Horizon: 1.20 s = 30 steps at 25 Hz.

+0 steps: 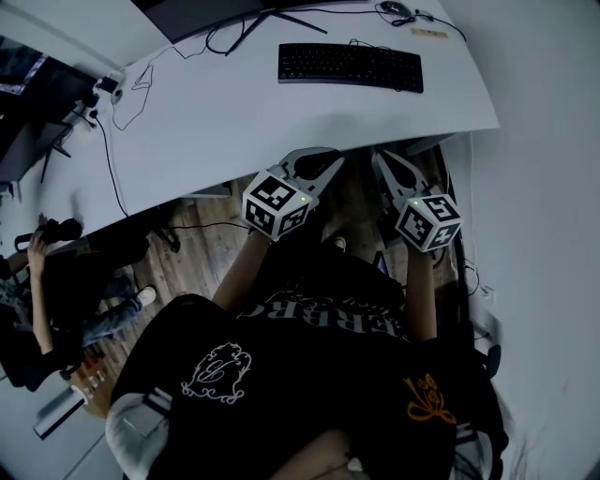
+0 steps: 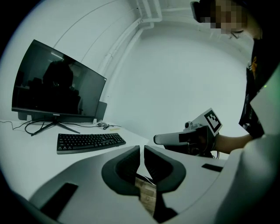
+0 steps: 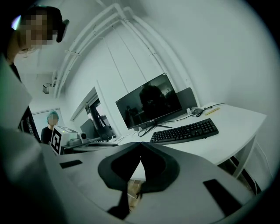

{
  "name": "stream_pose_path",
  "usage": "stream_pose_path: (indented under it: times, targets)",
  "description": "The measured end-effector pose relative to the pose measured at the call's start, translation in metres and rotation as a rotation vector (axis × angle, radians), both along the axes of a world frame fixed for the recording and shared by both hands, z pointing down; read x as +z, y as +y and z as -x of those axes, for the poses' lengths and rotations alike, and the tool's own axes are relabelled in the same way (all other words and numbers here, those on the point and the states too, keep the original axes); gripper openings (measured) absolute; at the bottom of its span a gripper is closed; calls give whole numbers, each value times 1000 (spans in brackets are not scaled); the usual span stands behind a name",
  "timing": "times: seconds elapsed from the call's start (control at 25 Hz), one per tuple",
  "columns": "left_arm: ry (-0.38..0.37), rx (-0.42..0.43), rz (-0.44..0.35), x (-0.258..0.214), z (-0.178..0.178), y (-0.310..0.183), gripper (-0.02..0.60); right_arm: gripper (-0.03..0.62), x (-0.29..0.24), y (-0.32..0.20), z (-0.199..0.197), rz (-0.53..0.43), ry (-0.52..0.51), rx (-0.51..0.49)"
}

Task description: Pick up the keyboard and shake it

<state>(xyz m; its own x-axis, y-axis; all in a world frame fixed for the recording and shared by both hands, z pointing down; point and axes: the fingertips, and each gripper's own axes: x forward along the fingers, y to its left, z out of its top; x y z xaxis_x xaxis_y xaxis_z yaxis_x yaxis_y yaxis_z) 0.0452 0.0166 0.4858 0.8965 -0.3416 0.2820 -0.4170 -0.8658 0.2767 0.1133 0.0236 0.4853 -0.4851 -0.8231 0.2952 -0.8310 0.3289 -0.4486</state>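
Logging what I see: left gripper (image 1: 319,167), fingers together with nothing between them, held short of the counter (image 1: 234,122) edge; right gripper (image 1: 392,173), likewise. Keyboard (image 1: 350,67) lies flat on the counter, well apart from both, before the monitor (image 2: 57,89); perhaps a mouse (image 1: 396,8) behind it.

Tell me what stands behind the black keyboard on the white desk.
Behind the black keyboard: a dark flat monitor on thin legs and a small yellowish strip. Anything behind the monitor is covered.
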Motion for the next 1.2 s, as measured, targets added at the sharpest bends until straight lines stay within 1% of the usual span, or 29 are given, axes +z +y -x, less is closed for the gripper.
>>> stream_pose_path:
  times: [0.12, 0.28, 0.64, 0.92, 1.2]
  targets:
    - [2, 12, -1, -1, -11, 29, 44, 9, 1, 28, -8, -5, -10, 4]
    - [5, 3, -11, -3, -19, 62, 44, 9, 3, 61, -13, -8, -1, -8]
    - [4, -8, -26, -1, -32, 108, 44, 9, 7, 105, -23, -19, 13, -38]
    - [-5, 4, -35, 1, -36, 127, 44, 9, 10, 121, -25, -22, 21, -43]
    - [-5, 10, -28, -1, -35, 122, 44, 9, 7, 114, -23, -23, 25, -47]
